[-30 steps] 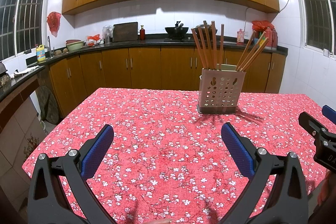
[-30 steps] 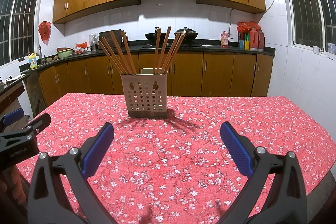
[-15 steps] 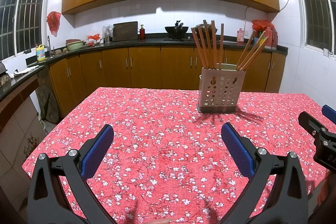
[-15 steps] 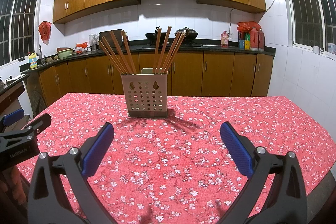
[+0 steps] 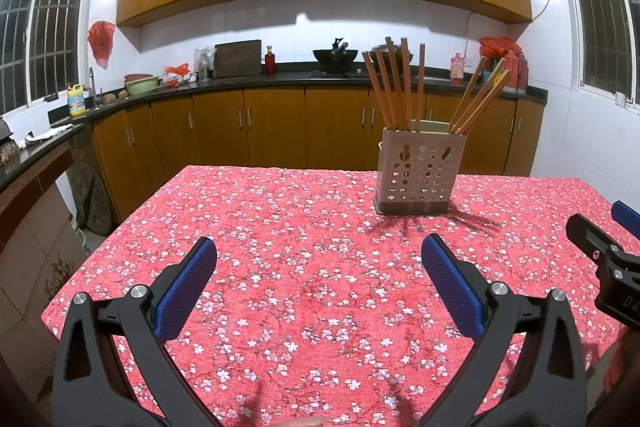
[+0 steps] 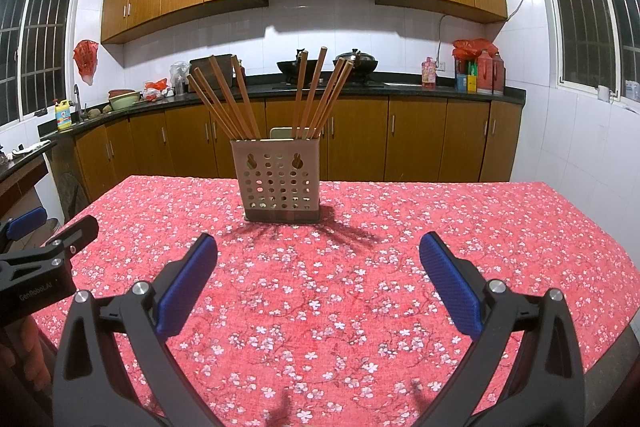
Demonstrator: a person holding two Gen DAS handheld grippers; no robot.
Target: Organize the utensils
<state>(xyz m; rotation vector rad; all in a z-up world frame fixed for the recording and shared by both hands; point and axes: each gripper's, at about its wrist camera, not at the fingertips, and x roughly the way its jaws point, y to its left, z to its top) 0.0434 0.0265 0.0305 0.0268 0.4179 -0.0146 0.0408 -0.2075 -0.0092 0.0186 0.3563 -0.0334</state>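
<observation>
A beige perforated utensil holder (image 5: pixel 418 173) stands upright on the red floral tablecloth (image 5: pixel 304 267), toward the far side. Several wooden chopsticks (image 5: pixel 396 87) stand in it in two fanned bunches. It also shows in the right wrist view (image 6: pixel 278 179) with its chopsticks (image 6: pixel 272 99). My left gripper (image 5: pixel 318 263) is open and empty, low over the cloth, short of and left of the holder. My right gripper (image 6: pixel 318 263) is open and empty, facing the holder from the near side. Each gripper shows at the edge of the other's view.
The table's left edge (image 5: pixel 112 247) drops to a tiled floor. The table's right edge (image 6: pixel 600 235) curves off near the white tiled wall. Brown kitchen cabinets and a dark counter (image 5: pixel 280 75) with pots and bottles run behind the table.
</observation>
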